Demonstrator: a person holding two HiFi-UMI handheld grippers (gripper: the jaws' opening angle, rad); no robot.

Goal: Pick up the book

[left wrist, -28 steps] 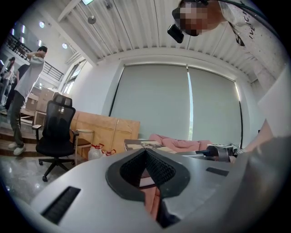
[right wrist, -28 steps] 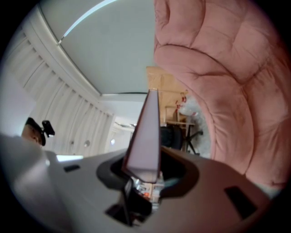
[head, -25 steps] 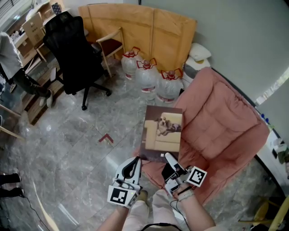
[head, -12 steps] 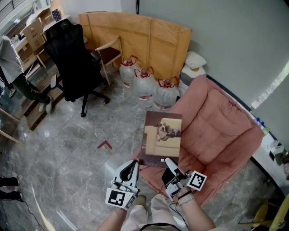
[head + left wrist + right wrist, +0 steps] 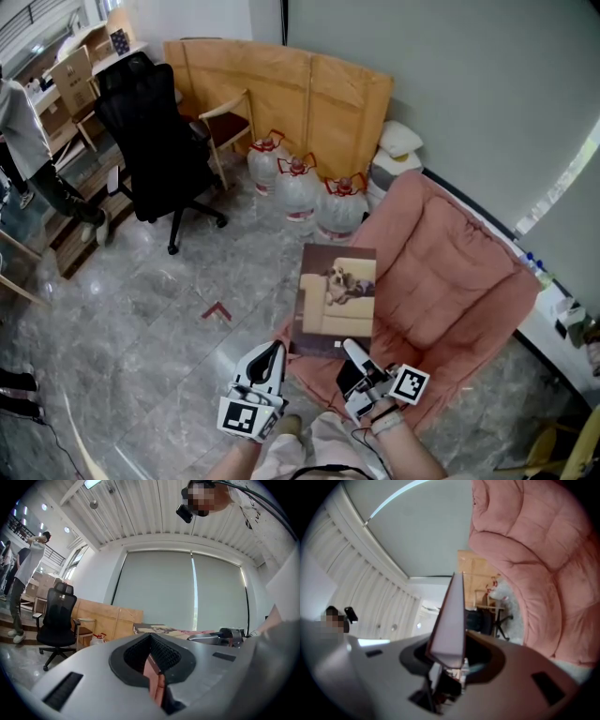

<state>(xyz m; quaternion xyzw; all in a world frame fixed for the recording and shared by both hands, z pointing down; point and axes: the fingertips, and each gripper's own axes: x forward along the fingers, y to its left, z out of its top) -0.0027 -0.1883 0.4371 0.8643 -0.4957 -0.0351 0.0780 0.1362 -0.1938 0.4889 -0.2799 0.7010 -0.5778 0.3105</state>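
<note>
The book [image 5: 337,298], with a dog on a sofa on its cover, hangs flat in the air over the front edge of the pink cushion chair [image 5: 450,281]. My right gripper [image 5: 352,349] is shut on its near edge. In the right gripper view the book [image 5: 449,620] stands edge-on between the jaws, with the pink cushion chair [image 5: 525,550] at the right. My left gripper [image 5: 270,354] is beside the book's near left corner, with its jaws together and nothing between them. In the left gripper view the book [image 5: 159,630] shows flat beyond the closed pads.
Three big water bottles [image 5: 298,187] stand on the floor behind the book, in front of cardboard sheets [image 5: 281,84]. A black office chair [image 5: 155,131] and a wooden chair [image 5: 225,112] are at the left. A person [image 5: 28,141] stands at the far left. A red mark [image 5: 217,311] is on the marble floor.
Both grippers have risen a little, and the book has gone up with the right one. The grip on the book is the same.
</note>
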